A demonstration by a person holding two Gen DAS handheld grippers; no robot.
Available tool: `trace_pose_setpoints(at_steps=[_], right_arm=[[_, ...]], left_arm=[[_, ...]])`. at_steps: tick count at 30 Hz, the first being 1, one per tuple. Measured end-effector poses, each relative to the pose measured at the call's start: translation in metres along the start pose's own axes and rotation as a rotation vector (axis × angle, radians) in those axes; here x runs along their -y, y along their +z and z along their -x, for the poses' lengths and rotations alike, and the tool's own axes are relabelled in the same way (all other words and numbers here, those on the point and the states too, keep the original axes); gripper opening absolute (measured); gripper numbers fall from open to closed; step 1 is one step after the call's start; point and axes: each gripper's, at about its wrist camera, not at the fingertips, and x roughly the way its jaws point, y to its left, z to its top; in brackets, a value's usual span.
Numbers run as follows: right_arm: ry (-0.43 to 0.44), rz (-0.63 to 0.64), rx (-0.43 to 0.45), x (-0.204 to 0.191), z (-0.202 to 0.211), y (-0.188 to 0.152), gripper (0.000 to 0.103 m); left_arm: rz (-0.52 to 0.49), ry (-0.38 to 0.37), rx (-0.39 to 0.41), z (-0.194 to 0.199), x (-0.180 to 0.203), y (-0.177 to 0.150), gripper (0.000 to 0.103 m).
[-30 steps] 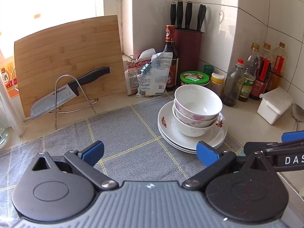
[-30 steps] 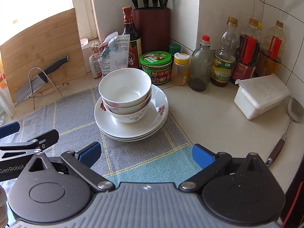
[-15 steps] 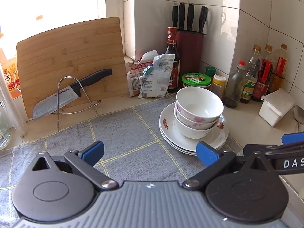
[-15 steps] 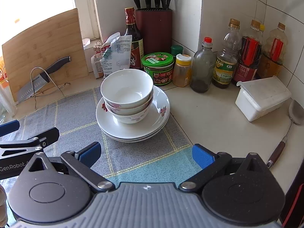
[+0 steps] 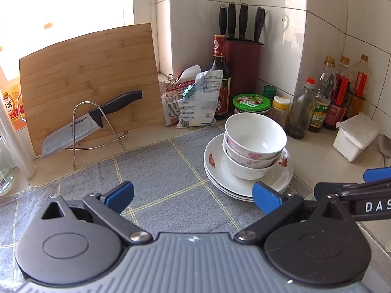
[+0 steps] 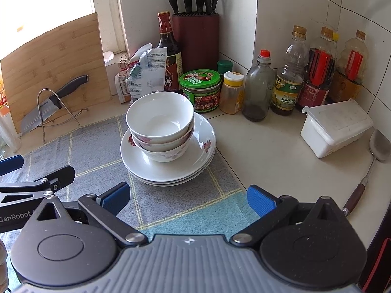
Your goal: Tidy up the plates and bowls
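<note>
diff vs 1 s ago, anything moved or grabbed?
Only slight camera drift: in both views the scene slid a little down and right. Nothing was gripped or released. Left gripper and right gripper stay open; bowls remain stacked on the plates.

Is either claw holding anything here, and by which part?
Nothing. Left claw and right claw are both open and empty, short of the stacked bowls.

Left claw [image 5: 193,196] spread wide above grey cloth [image 5: 158,178], nested bowls [image 5: 254,146] on stacked plates [image 5: 220,171] ahead-right
</note>
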Motion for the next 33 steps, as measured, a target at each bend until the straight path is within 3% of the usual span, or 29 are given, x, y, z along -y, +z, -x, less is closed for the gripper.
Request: trace_pose_setpoints(at_steps=[33], right_arm=[[0.001, 0.009, 0.008, 0.0039, 0.0012, 0.0022, 0.103]], left_arm=[[0.004, 0.010, -0.001, -0.0025, 0.0079, 0.0023, 0.102]])
